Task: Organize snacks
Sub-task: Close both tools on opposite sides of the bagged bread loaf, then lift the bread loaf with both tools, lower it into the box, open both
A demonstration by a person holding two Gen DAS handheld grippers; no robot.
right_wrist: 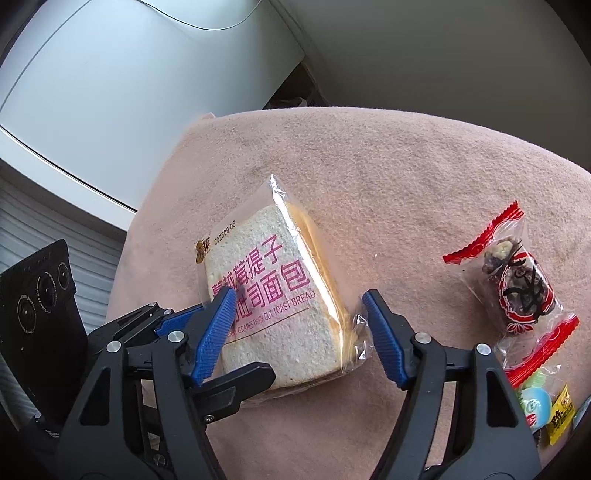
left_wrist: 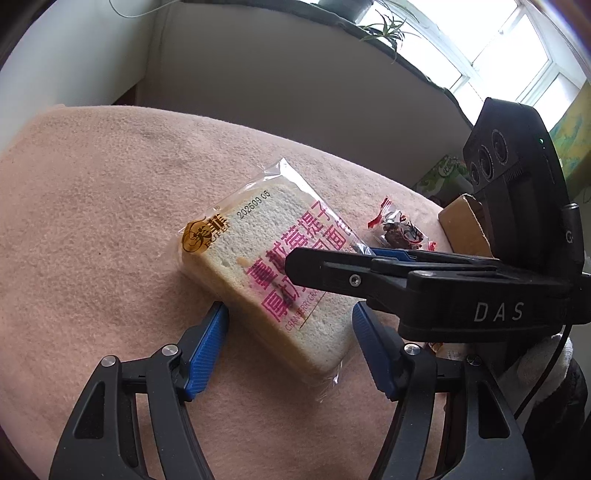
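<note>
A clear-wrapped slice of toast bread (left_wrist: 266, 258) with pink print lies on the pink blanket (left_wrist: 96, 206); it also shows in the right wrist view (right_wrist: 273, 295). My left gripper (left_wrist: 290, 325) is open, its blue fingers either side of the pack's near end. My right gripper (right_wrist: 297, 314) is open, also straddling the pack. The right gripper's black finger (left_wrist: 332, 273) reaches across the pack in the left wrist view. A red-edged snack packet (right_wrist: 517, 284) lies to the right, also in the left wrist view (left_wrist: 400, 230).
More small wrapped snacks (right_wrist: 546, 402) lie at the right edge of the blanket (right_wrist: 406, 166). A cardboard box (left_wrist: 465, 229) stands behind the right gripper. A beige sofa back (left_wrist: 295, 74) and a windowsill with plants (left_wrist: 388, 29) are beyond.
</note>
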